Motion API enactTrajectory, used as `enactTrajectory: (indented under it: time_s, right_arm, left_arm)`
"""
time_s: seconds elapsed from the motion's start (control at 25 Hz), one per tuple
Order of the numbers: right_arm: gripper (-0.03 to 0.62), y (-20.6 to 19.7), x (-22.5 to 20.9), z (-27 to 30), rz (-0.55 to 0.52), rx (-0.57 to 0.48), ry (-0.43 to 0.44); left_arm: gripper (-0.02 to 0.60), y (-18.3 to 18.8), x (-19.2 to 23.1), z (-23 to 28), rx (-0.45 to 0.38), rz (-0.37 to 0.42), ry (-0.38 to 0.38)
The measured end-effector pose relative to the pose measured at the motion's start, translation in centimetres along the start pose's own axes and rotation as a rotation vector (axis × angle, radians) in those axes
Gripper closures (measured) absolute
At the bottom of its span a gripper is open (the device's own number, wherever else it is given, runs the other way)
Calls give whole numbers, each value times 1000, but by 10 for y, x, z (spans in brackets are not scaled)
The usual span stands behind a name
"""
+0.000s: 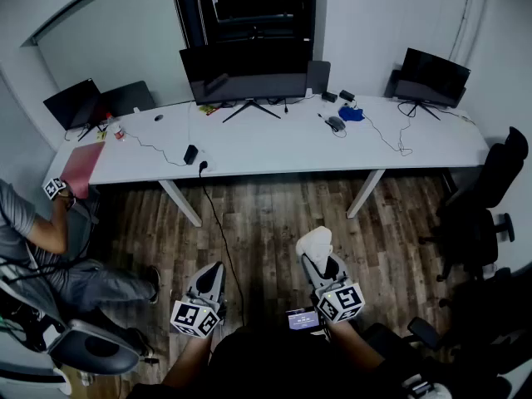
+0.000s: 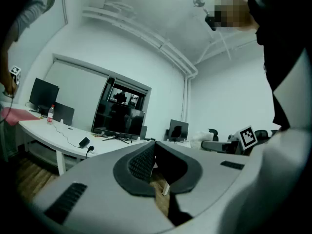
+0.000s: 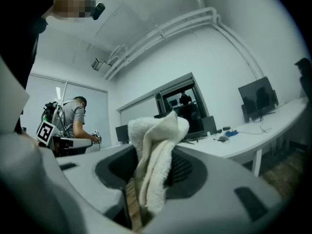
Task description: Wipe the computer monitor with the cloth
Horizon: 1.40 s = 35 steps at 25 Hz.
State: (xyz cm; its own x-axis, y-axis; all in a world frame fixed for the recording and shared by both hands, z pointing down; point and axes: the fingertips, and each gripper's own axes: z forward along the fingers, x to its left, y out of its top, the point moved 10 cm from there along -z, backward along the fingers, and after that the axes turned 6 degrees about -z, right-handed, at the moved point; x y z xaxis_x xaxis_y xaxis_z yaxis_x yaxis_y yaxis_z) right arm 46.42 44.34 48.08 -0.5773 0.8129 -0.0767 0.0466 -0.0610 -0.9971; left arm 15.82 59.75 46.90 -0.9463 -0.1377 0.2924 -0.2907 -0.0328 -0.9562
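Both hover before desk (image 1: 283, 144) and monitor (image 1: 245, 71): right gripper (image 1: 322, 264) clamps cloth (image 3: 155, 140), left gripper (image 1: 213, 269) closed.

1. Floor (image 1: 274, 214) toward 12 o'clock is wide open, just one cable (image 1: 217, 216) trailing down it.
2. Desk (image 1: 274, 152) front edge is bare at 12; a plug brick (image 1: 190, 154) and wires sit at 11.
3. Monitor (image 1: 247, 71) stand legs (image 1: 251, 108) splay out under the screen.
4. A seated person (image 1: 37, 235) blocks 9, and chairs (image 1: 482, 206) crowd 3.
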Motion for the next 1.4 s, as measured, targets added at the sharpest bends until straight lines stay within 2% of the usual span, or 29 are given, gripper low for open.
enactTrajectory:
  time_s: [0.16,0.4,0.56,0.76,1.12,1.4]
  right_arm:
    - [428,13,24,5,-18,-28,32]
    - [428,26,33,31,-3,-42,47]
    - [428,30,36,33,59,-97,100]
    - [428,20,16,21,73,-56,92]
    - [428,2,-31,26,90,-51,138]
    - [428,-17,-45,64,102,12,144]
  left_arm:
    - [586,7,4,-10,4,-18,-24]
    - [586,29,26,-14,-32,-16,-34]
    - [586,17,34,-18,-9,-51,-14]
    - [586,5,21,-8,-1,-87,-8]
    - [586,-3,4,25,6,-77,36]
    - [586,-16,34,39,58,-116,84]
